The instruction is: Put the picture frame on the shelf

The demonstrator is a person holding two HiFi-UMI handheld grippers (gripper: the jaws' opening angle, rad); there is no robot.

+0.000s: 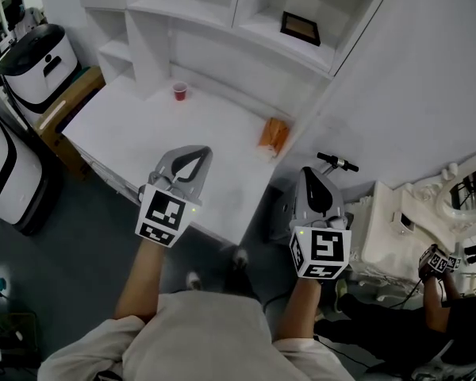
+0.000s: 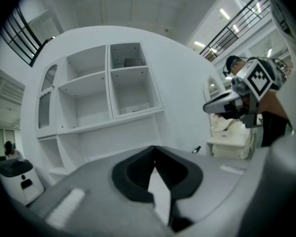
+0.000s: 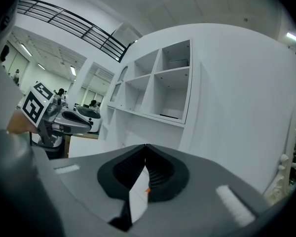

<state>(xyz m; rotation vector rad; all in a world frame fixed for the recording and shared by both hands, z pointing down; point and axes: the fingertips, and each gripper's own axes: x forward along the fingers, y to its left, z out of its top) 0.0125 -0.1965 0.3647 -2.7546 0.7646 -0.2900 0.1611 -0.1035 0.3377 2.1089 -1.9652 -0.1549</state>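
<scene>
A picture frame [image 1: 300,28] lies flat in a compartment of the shelf [image 1: 197,13] above a white table [image 1: 135,133]. Well apart, the left gripper [image 1: 193,155] and right gripper [image 1: 310,175] hover, jaws together, empty.

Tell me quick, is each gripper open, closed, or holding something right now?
Left gripper: closed, holding nothing.
Right gripper: closed, holding nothing.
</scene>
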